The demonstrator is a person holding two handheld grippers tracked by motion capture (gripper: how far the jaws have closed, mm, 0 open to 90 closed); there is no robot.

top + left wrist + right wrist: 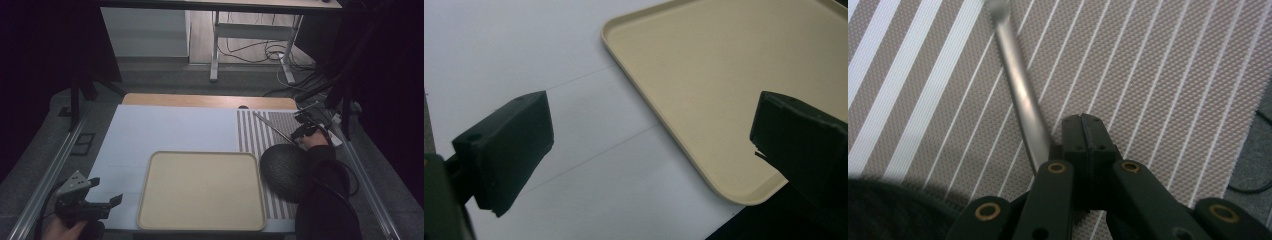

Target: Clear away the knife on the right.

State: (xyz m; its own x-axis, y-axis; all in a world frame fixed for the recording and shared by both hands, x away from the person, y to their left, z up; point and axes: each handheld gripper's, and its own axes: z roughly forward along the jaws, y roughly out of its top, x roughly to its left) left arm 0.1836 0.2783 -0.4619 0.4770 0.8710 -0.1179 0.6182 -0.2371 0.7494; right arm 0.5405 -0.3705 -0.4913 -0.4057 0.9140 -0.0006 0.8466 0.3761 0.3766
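The right gripper (303, 131) sits at the far right of the tabletop (165, 130), over the striped placemat (255, 137), with its jaws pressed together. In the right gripper view a silver utensil handle (1020, 100) runs up and away from just beside the closed jaws (1087, 132), lying across the mat's stripes; whether the jaws actually pinch it cannot be told. In the high view the same thin metal utensil (272, 127) slants across the mat, near a dark round bowl (286, 170). The left gripper (102, 192) hovers at the near left corner with its jaws spread wide and nothing between them, just beside the empty beige tray (200, 192), whose rounded corner (744, 192) lies between the jaws in the left gripper view.
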